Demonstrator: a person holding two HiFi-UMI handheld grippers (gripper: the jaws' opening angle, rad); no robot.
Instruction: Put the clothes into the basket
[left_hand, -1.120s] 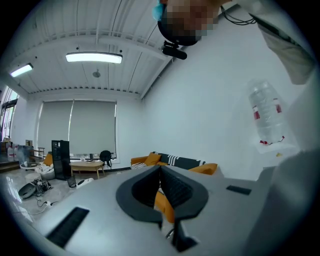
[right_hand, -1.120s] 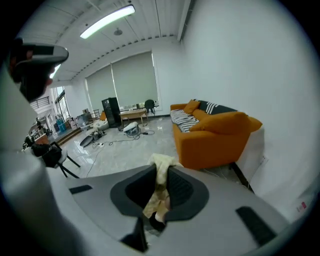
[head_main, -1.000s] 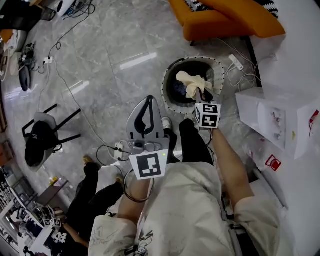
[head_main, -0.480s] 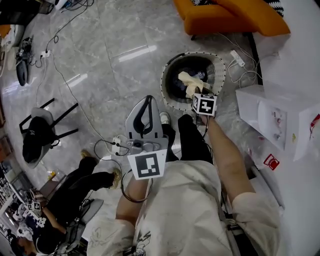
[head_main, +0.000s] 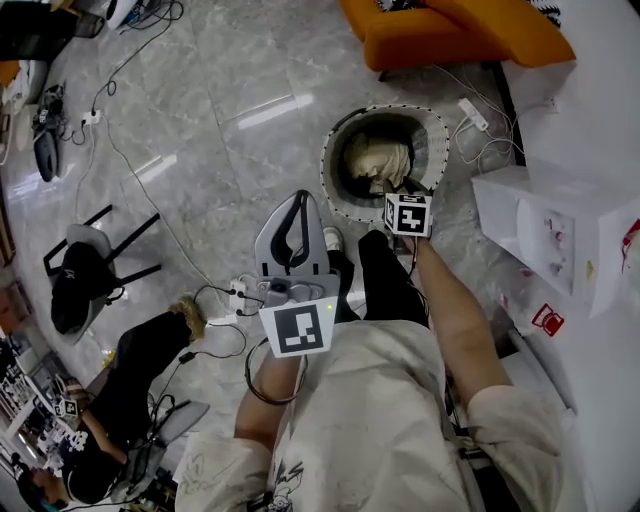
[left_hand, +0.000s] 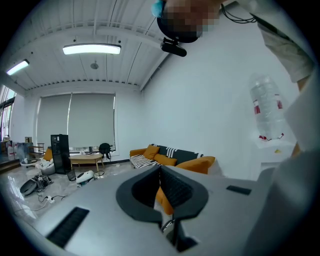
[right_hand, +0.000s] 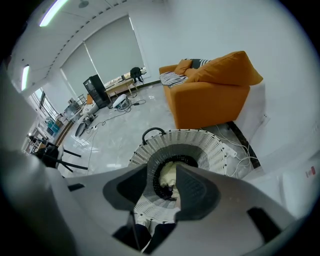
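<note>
A round white slatted basket (head_main: 330, 170) with a dark inside stands on the grey marble floor ahead of my feet. A cream garment (head_main: 378, 160) lies loose inside it, on top of darker cloth. My right gripper (head_main: 396, 190) hangs over the basket's near rim and points steeply down. Its jaws are opening, and nothing is between them. In the right gripper view, the basket (right_hand: 212, 150) and the garment (right_hand: 170, 175) show through the gap of the right gripper (right_hand: 162, 169). My left gripper (head_main: 296, 203) is held level at waist height and is shut on nothing; the left gripper (left_hand: 160, 170) faces the room.
An orange sofa (head_main: 450, 35) stands beyond the basket. A white box (head_main: 555, 235) is at the right, with a power strip and cables (head_main: 470, 122) beside the basket. A black chair (head_main: 85, 270) and a seated person (head_main: 150, 350) are at the left.
The right gripper sank toward the basket with the cream garment, then its jaws parted. The garment now lies in the basket. The left gripper stayed put.
</note>
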